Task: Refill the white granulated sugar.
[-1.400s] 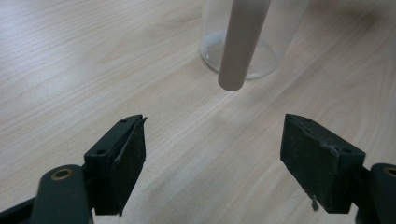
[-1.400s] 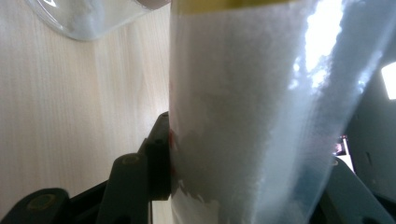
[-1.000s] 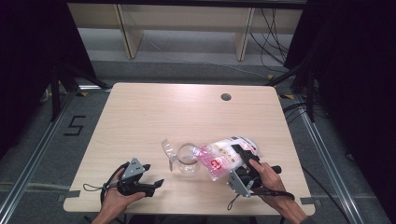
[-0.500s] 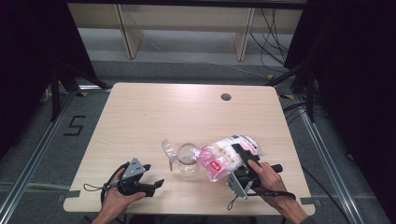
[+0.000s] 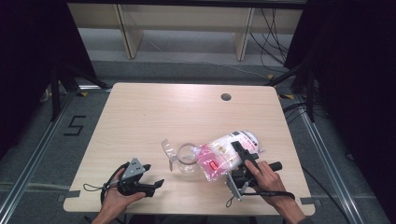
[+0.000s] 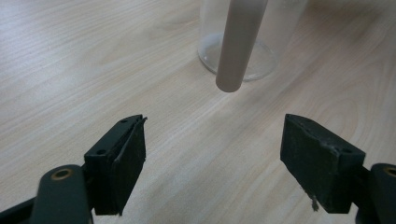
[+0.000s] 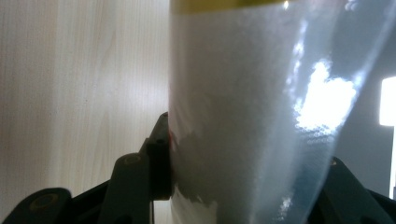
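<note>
- Right gripper [image 5: 239, 152] — jaws pinching the bag [image 5: 224, 156], which sits between them over the jar [image 5: 187, 158].
- Left gripper [image 5: 152, 179] — jaws spread, jar just ahead, untouched.

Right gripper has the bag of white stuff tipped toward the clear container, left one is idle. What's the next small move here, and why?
Probably bring the open left gripper up to steady the clear container. The right gripper is clamped on the plastic bag, whose end lies at the container's mouth, and nothing holds the container, so it could shift during pouring.
</note>
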`<action>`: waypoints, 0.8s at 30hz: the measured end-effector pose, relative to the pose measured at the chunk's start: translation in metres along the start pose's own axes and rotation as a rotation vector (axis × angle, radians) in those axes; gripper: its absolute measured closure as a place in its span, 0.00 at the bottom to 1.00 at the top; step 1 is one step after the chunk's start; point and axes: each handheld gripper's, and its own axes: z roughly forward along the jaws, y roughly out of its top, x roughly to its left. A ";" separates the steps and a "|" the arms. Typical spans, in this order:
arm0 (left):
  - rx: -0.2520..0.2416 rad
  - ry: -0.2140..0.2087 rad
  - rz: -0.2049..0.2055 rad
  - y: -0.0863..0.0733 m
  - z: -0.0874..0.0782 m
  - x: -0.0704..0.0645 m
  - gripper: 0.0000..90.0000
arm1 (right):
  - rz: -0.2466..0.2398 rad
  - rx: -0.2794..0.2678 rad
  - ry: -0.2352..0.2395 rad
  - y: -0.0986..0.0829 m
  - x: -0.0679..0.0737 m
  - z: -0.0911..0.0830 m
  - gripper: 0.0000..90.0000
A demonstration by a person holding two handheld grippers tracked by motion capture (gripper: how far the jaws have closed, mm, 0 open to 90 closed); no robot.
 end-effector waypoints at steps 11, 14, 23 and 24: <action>0.009 0.007 0.010 0.000 0.001 -0.002 0.25 | -0.048 0.013 -0.018 0.000 -0.001 0.000 0.60; 0.009 0.006 0.015 0.000 0.001 -0.001 0.25 | -0.109 0.010 -0.032 0.001 -0.004 0.000 0.60; 0.011 0.003 0.011 0.000 0.001 -0.003 0.25 | -0.083 0.018 -0.042 0.001 -0.003 -0.001 0.61; 0.010 0.003 0.004 0.000 0.001 -0.003 0.25 | -0.102 0.024 -0.045 0.002 -0.003 -0.002 0.61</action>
